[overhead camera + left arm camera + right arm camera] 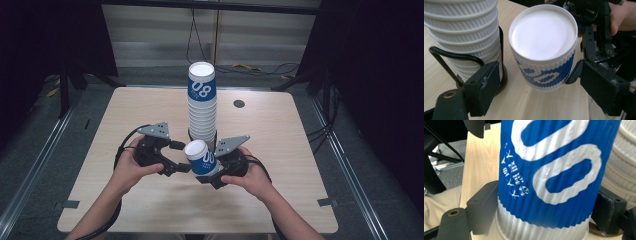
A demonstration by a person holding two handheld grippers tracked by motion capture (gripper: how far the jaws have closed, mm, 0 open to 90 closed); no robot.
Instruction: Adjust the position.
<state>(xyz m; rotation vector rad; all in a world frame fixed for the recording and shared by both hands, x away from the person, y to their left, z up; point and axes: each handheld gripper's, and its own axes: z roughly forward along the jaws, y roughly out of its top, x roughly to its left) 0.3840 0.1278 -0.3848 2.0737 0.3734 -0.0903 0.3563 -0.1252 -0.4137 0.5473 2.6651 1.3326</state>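
A blue-and-white paper cup (pixel 202 157) (pixel 544 50) (pixel 549 170) is held upside down and a little tilted, low over the wooden table (pixel 280 130), just in front of a tall stack of the same cups (pixel 201 100) (pixel 464 27). My right gripper (pixel 209 166) (pixel 546 217) is shut on it, one pad on each side of its ribbed wall. My left gripper (pixel 179 156) (pixel 536 85) faces the cup's closed white end from the left. Its jaws stand open and wide around the cup, the left pad well clear of it. A hand holds each gripper.
The stack stands in a black wire holder (pixel 454 56) with a round base (pixel 191 134) at mid table. A dark round cable hole (pixel 239 103) lies at the back right. Bare table spreads to both sides and in front. Cables (pixel 195 35) hang behind the table.
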